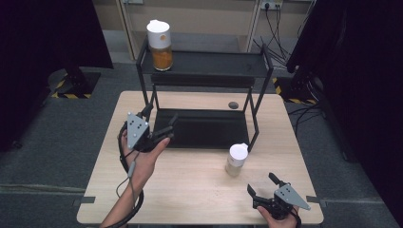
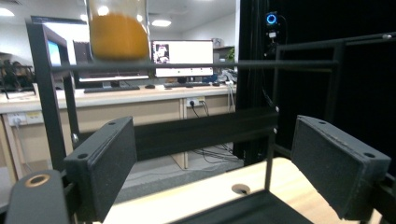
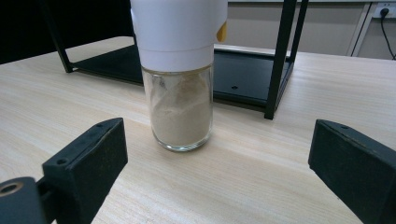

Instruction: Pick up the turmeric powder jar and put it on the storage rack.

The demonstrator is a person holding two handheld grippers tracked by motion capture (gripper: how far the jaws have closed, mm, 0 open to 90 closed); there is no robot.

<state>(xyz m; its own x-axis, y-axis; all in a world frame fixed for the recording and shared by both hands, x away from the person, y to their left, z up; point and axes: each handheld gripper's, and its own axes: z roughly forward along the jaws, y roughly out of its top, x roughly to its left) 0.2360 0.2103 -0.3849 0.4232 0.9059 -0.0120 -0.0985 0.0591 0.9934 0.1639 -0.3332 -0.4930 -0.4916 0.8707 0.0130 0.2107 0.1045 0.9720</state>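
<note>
no readable text, labels or numbers anywhere

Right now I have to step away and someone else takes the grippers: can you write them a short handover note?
Left gripper: open, holding nothing, at the black rack's lower shelf.
Right gripper: open, holding nothing, aimed at the pale-powder jar standing upright on the table.
Orange-powder jar: on the rack's top shelf, left end.
Done, by the look of it: one jar shelved.
Left, probably: grasp the pale jar and shelve it.
</note>
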